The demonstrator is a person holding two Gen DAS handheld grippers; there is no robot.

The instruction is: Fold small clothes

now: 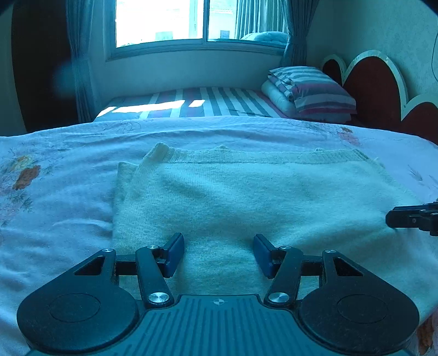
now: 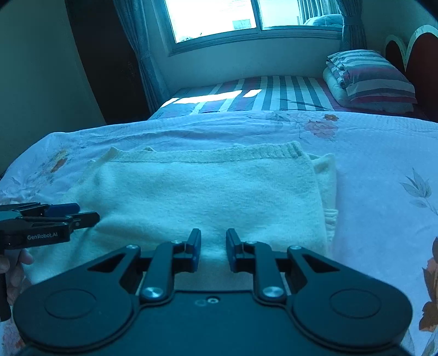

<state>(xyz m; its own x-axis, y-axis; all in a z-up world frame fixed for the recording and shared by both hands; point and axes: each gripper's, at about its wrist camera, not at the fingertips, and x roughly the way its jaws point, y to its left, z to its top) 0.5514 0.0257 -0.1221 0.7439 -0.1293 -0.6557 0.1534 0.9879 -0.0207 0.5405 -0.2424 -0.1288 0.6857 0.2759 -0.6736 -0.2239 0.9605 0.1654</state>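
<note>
1. A cream knitted sweater (image 1: 232, 197) is lying folded on the floral bedsheet (image 1: 54, 219), its ribbed hem on the far side.
2. The left gripper (image 1: 218, 253) is hovering over the sweater's near edge, jaws half apart, holding nothing.
3. The right gripper (image 2: 213, 250) is beside it, jaws slightly parted, empty.

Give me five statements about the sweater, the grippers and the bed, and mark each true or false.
1. The cream sweater lies folded on the floral sheet. True.
2. The left gripper clamps the sweater. False: its jaws stand open, with nothing pinched.
3. The right gripper holds a sock. False: nothing sits between its jaws.
4. A striped pillow lies by the headboard. True.
5. The sweater's ribbed band faces the window. True.
</note>
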